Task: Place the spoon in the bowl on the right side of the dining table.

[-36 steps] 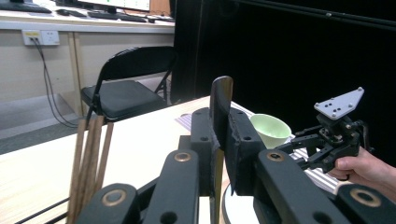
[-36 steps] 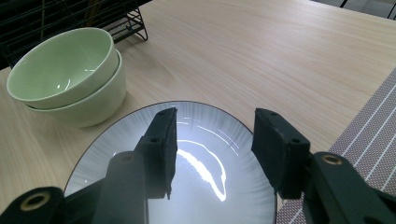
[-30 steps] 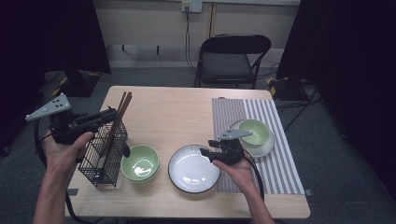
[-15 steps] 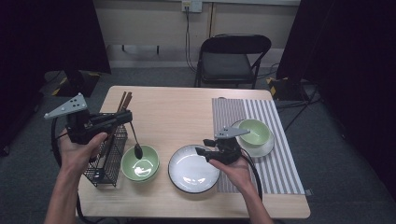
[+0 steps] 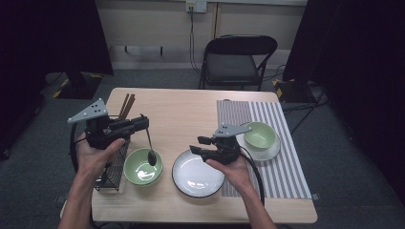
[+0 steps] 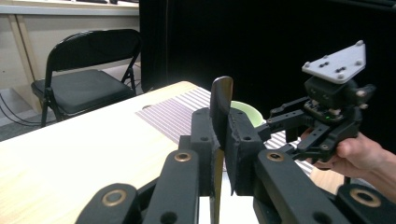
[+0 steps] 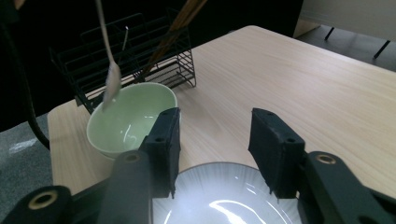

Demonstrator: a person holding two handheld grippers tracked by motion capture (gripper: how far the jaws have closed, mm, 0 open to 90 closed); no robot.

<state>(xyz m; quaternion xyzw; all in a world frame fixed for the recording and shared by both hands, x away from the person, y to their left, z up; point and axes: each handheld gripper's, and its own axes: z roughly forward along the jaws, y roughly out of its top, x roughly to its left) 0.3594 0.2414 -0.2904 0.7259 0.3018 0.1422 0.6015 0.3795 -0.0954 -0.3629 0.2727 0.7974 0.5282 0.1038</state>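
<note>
the left tool [image 5: 143, 125] is clamped tight on the handle of a spoon [image 5: 150, 149], which hangs bowl-end down over the green bowl [image 5: 142, 167] near the worktop's [image 5: 181, 109] front left corner. holding it by the top of the handle lets the spoon dangle straight, so it looks set to be lowered into the bowl without the tool touching the rim. in the left tool's own view the handle [image 6: 219, 100] stands up between the two pads, pinched with no gap.

the wire rack [image 5: 112, 169] sits at the left edge just beside the bowl, with chopsticks [image 5: 126, 106] leaning out of it toward the back.

the right tool [image 5: 198, 144] hovers over the white plate [image 5: 197, 174] at the front middle, its jaws part open with nothing between them, and they have just been closing a little. it seems to be waiting clear of the spoon's path.

a second green bowl [image 5: 260, 135] rests on a saucer on the striped mat [image 5: 282, 167] by the right edge.
</note>
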